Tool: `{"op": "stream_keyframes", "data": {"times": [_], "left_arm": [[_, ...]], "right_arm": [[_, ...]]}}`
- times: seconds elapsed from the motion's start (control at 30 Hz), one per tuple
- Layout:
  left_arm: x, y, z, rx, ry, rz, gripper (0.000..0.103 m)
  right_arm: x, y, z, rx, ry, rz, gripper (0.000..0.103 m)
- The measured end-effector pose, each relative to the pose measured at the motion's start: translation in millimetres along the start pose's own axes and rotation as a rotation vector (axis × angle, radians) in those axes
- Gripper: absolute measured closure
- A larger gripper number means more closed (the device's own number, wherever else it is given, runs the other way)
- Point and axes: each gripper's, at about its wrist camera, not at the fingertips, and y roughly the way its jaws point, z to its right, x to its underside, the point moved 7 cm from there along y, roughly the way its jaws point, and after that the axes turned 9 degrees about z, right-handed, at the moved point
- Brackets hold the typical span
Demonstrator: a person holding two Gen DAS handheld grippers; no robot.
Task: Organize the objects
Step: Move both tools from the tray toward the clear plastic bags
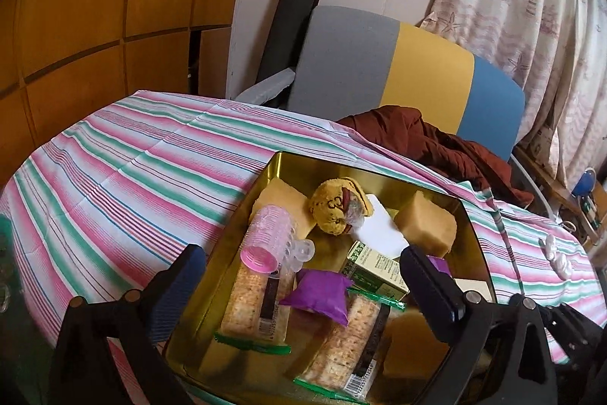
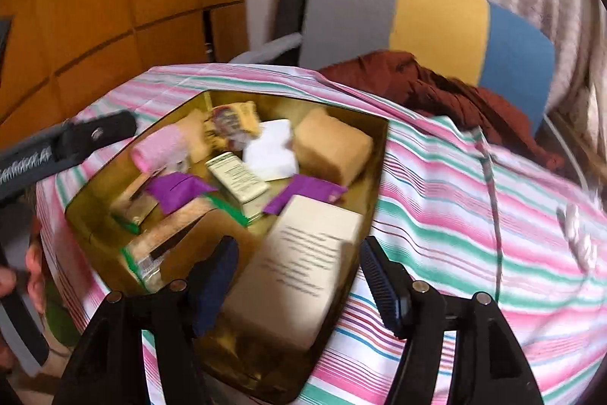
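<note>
A gold tin tray (image 1: pixel 242 200) on the striped tablecloth holds a pink hair roller (image 1: pixel 265 241), a plush cookie toy (image 1: pixel 337 211), a tan sponge block (image 1: pixel 428 222), a green-white carton (image 1: pixel 375 272), a purple packet (image 1: pixel 322 295) and cracker packs (image 1: pixel 250 302). My left gripper (image 1: pixel 303 283) hangs open wide over the tray's near part, nothing between its pads. In the right wrist view a cream printed box (image 2: pixel 299 253) lies in the tray's near right corner (image 2: pixel 379 154). My right gripper (image 2: pixel 299 249) straddles it, open, with a gap at the right pad.
A chair (image 1: pixel 425 71) with a grey, yellow and blue back stands behind the table, brown cloth (image 1: pixel 436 139) draped on it. White clips (image 1: pixel 557 253) lie on the tablecloth (image 1: pixel 132 158) at right. A hand (image 2: pixel 34 268) shows at the left edge. Curtain right, wood panels left.
</note>
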Motion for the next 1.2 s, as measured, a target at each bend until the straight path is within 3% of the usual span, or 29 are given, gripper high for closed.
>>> {"op": "stream_keyframes", "data": {"times": [0.23,0.47,0.83,1.0,1.2], "left_arm": [[1.4,4.3,8.3,0.013,-0.027,-0.022,0.0],[5.4,6.9,46.7,0.087,0.004,-0.058,0.0],[17.0,6.2,148.4,0.262,0.168,-0.117,0.0],[33.0,6.2,202.2,0.359,0.266,-0.17,0.0],[56.8,6.7,261.7,0.469,0.357,-0.244,0.0]], "right_arm": [[-7.7,-28.9,47.7,0.029,0.136,0.081,0.036],[-3.2,-38.6,104.6,0.111,0.227,0.083,0.036],[34.2,-47.4,200.8,0.242,0.347,0.044,0.036],[55.6,-58.0,262.7,0.317,0.402,0.043,0.036],[57.7,-70.5,355.2,0.465,0.417,0.051,0.036]]}}
